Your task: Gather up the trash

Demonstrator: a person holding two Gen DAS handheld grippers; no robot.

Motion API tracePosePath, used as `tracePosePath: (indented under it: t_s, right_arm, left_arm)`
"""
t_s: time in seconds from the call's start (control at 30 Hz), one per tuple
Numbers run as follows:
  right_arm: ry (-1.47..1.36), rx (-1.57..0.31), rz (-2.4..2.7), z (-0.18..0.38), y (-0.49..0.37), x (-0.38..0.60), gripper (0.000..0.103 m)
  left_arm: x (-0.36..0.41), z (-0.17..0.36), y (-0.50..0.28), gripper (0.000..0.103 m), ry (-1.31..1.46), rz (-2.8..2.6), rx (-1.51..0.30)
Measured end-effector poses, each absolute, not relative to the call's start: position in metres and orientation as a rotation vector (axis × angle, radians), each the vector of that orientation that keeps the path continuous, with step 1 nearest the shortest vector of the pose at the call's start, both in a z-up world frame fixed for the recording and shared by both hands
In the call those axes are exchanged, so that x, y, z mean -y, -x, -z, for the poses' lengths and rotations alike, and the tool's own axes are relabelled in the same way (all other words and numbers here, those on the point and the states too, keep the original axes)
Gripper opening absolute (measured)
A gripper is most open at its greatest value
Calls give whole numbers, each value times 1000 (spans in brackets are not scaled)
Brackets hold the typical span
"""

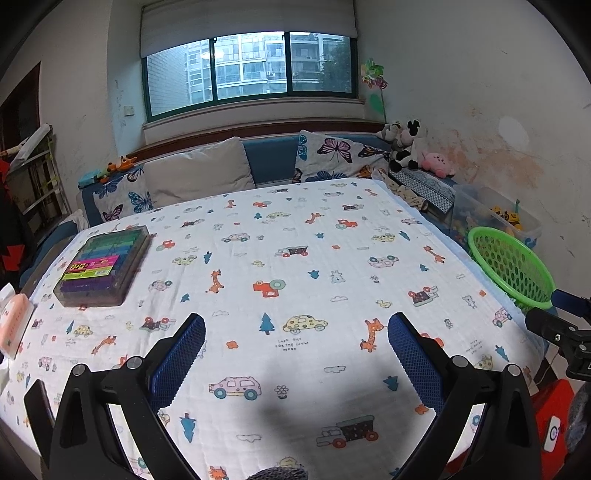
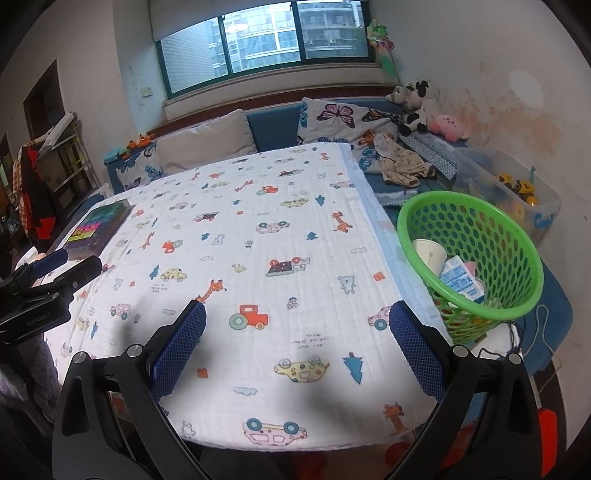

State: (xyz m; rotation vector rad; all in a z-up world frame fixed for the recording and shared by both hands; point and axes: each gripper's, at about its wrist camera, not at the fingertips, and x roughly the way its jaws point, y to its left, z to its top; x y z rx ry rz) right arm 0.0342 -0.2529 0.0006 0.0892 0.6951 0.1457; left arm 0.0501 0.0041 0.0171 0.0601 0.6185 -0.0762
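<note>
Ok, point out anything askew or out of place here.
The green basket leans tilted off the table's right edge, holding a paper cup and carton. The tablecloth lies flat; nothing else stands out.

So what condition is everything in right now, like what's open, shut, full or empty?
Left gripper: open, holding nothing.
Right gripper: open, holding nothing.
Green basket: tilted beside the table, partly filled.
Paper cup: lying in the basket.
Blue-and-white carton: in the basket.
Marker case: closed, flat on the table.
Window blind: partly lowered.
Tablecloth: spread flat.
</note>
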Motion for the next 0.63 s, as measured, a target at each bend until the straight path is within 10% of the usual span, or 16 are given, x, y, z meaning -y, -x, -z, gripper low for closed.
tracePosePath:
  t_s: [0.63]
  right_arm:
    - [-101,-691,-153,-1,-36,251,99]
  left_arm:
    - [-7,-19,-51,96,-45,38,-612]
